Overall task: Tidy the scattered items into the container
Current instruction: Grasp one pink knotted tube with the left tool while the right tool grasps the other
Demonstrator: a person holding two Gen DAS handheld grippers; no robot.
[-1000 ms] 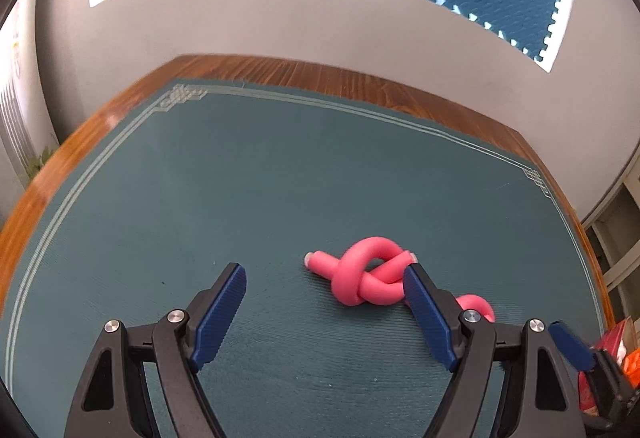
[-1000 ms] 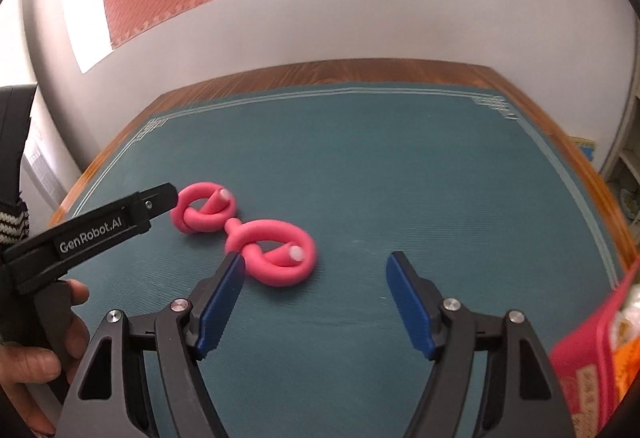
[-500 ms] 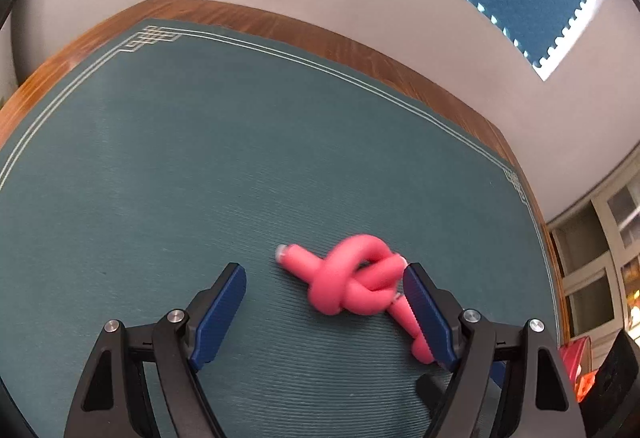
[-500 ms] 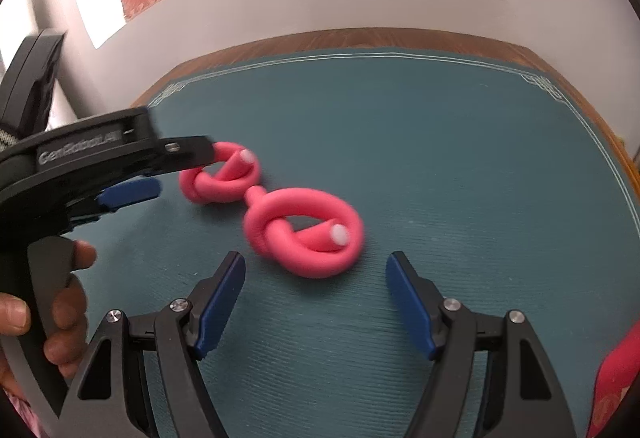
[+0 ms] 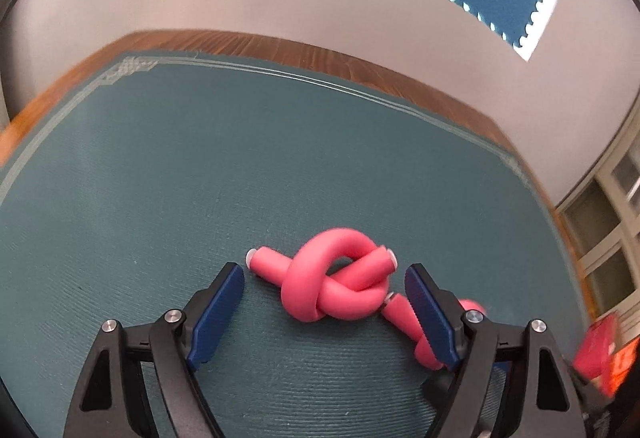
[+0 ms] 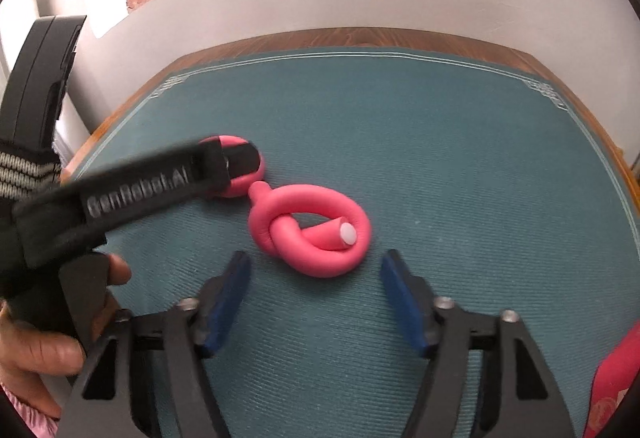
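Two pink foam tubes, each tied in a knot, lie end to end on the teal mat. In the left wrist view one knot (image 5: 336, 278) lies between the fingertips of my open left gripper (image 5: 324, 272). The second knot (image 5: 404, 322) is partly hidden behind the right finger. In the right wrist view that second knot (image 6: 316, 234) sits just ahead of my open right gripper (image 6: 316, 258). It is outside the fingers and untouched. The left gripper (image 6: 236, 162) covers most of the far knot (image 6: 240, 190) there. A red container (image 6: 616, 378) shows at the lower right edge.
The teal mat (image 5: 200, 166) covers a wooden table (image 5: 280, 46) whose far edge meets a grey wall. A person's hand (image 6: 36, 346) holds the left gripper's handle at the left. The red container (image 5: 596, 354) lies blurred at the right of the left wrist view.
Both grippers have moved in on the pink knots, which now look larger. The left gripper has come to straddle its knot, and the right gripper has drawn close behind the other. Both stayed open.
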